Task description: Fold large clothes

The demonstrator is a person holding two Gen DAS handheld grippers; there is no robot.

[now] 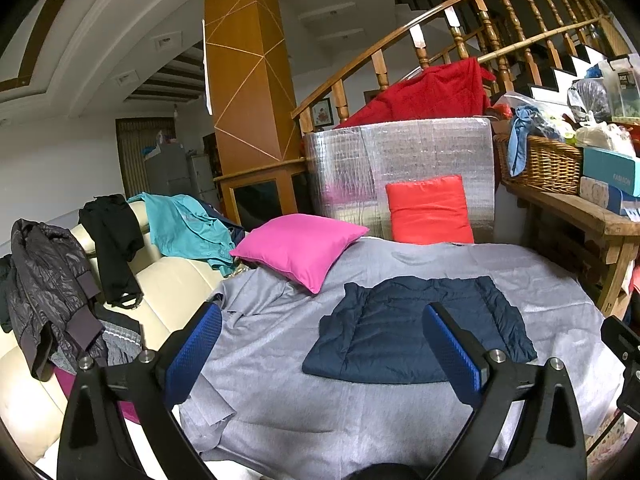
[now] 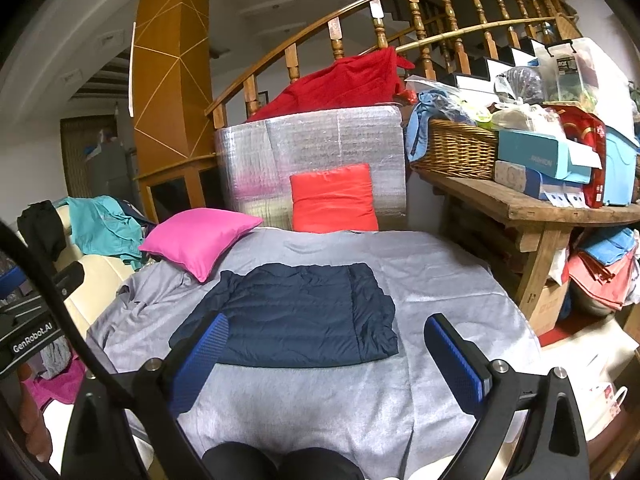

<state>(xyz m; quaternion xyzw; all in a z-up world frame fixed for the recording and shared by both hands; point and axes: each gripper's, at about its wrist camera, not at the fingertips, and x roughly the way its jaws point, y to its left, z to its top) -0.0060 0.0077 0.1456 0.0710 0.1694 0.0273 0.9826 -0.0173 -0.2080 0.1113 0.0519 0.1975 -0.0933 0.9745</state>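
Plainly, one navy jacket (image 1: 420,332) lies folded into a flat rectangle on the grey sheet (image 1: 320,420), about mid-sheet and nearer the viewer than the two pillows. Both grippers hang above the sheet's near edge, gripping nothing. The left gripper (image 1: 322,354) has its two blue-padded fingers spread wide, jaws open, with the jacket seen between them but untouched. The right gripper (image 2: 332,360) is likewise spread wide and empty; its left pad (image 2: 200,360) overlaps the jacket's near left corner in the right view, though whether it touches cannot be told.

Two pillows sit at the far side of the sheet: a pink pillow (image 1: 300,248) lying tilted at the far left, and a red pillow (image 1: 430,210) standing upright against a silver foil panel (image 1: 400,160). One red blanket (image 1: 424,96) is draped over the top of that panel, below a curved wooden railing (image 1: 400,36).

To the left, a cream sofa (image 1: 168,280) carries three loose garments: a teal shirt (image 1: 184,228), a black garment (image 1: 112,244) and a dark shiny jacket (image 1: 44,292).

To the right, a wooden bench (image 2: 540,208) bears one wicker basket (image 2: 456,152) and several boxes and bags.
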